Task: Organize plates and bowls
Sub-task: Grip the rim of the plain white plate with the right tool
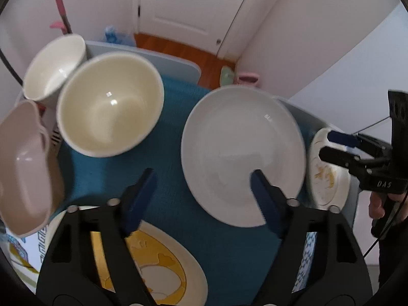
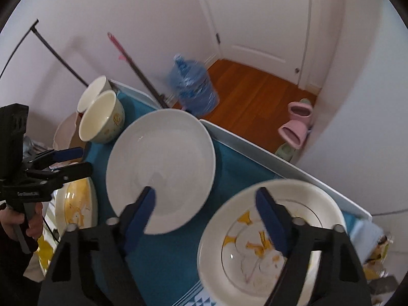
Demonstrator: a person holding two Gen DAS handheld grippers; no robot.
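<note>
- In the left wrist view, a pale pink bowl point(image 1: 24, 168) sits at nine o'clock, tilted, at the table's left edge.
- Just above it, at ten o'clock, stands a white bowl point(image 1: 54, 67); a cream bowl point(image 1: 109, 104) is beside it at eleven o'clock, their rims close or touching.
- All the dishes rest on a teal cloth point(image 1: 173, 132) over the table.
- The left gripper point(image 1: 202, 187) hangs over the cloth with its jaws apart at a middling width and nothing between them; its left finger lies over a yellow-patterned plate point(image 1: 163, 262) at six o'clock, its right finger over the near rim of a plain white plate point(image 1: 242, 153) just right of centre.
- At three o'clock lies a yellow-flecked plate point(image 1: 329, 173).
- In the right wrist view, the right gripper point(image 2: 206, 205) is likewise parted at a middling width and empty; its left finger lies over the plain white plate's near rim and its right finger over the yellow-flecked plate at five o'clock.
- A blue water jug point(image 2: 192, 86) stands on the wooden floor at twelve o'clock, pink slippers point(image 2: 297, 122) at two o'clock.
</note>
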